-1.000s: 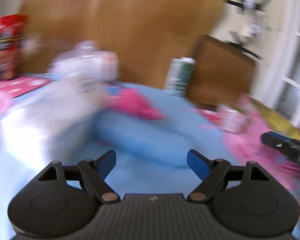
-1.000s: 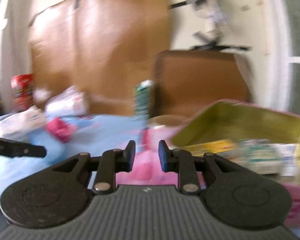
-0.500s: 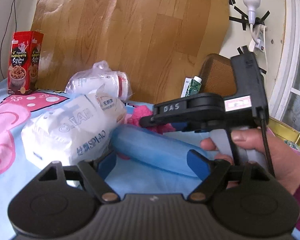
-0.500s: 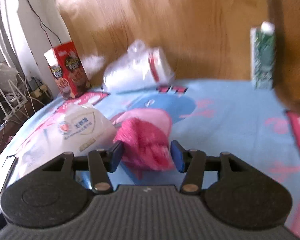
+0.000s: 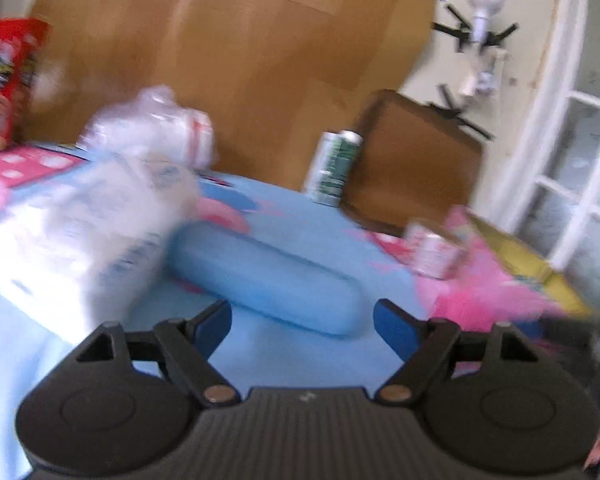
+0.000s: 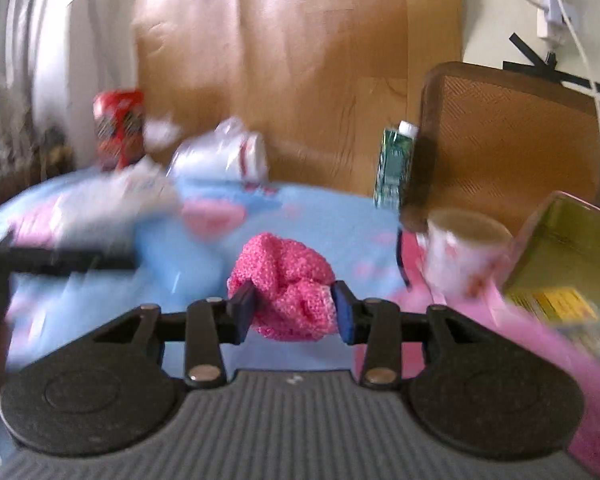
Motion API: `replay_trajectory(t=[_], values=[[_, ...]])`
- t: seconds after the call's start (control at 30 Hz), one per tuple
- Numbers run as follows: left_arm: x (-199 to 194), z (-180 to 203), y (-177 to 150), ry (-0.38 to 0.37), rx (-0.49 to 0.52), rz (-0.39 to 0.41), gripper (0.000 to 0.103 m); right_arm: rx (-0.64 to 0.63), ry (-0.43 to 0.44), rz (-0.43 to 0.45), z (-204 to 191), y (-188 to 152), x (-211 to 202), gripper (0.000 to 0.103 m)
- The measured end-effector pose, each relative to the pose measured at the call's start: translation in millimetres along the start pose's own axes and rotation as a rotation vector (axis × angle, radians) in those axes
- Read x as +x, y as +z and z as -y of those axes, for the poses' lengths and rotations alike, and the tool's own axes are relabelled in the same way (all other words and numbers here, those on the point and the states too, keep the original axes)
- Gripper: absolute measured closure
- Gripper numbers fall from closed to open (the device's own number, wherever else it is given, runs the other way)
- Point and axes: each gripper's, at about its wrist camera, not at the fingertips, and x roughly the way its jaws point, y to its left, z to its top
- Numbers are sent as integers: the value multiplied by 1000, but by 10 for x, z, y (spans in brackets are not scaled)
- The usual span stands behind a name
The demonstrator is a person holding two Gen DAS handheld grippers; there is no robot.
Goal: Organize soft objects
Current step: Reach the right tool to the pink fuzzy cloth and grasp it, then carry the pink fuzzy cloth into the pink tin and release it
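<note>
Transfer step: right tongs (image 6: 294, 312) clamp the pink knitted bundle (image 6: 286, 286), apparently lifted, next needing placement, perhaps in the yellow-lined tin (image 6: 572, 240); left tongs (image 5: 302, 320) gape empty above the blue case (image 5: 268, 276).

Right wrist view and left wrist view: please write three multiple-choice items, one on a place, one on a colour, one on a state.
1. Where is the blue case?
A. in front of the left gripper
B. inside the yellow box
C. on the red box

2. What colour is the knitted cloth?
A. green
B. pink
C. white

3. How is the right gripper?
A. wide open, empty
B. shut on the cloth
C. out of view

Answers: 1 A, it lies on the blue sheet ahead of the open fingers. 2 B, clearly pink. 3 B, both fingers press its sides.
</note>
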Motion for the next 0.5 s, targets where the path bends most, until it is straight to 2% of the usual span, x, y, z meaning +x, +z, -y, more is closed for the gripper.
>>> replay_trajectory(t=[0.07,0.17,0.23,0.3,0.47,0.5], values=[[28,151,0,-112,-16,-23,25,-32,19,-13,-77,-186,-193,58],[110,470,-66,-181,55,-71,29,-35,31,-6,-170,-342,-299,55],[178,654,-128,-183,124,-111,38,-34,16,11,-206,-393,-274,53],[280,756,-202,-155,163,-164,40,-19,16,9,-213,-399,-209,51],[402,745,-290,-197,76,-216,44,68,56,-46,-105,-488,-166,49],[427,756,-290,-202,70,-227,48,76,63,-43,-103,-503,-185,49]])
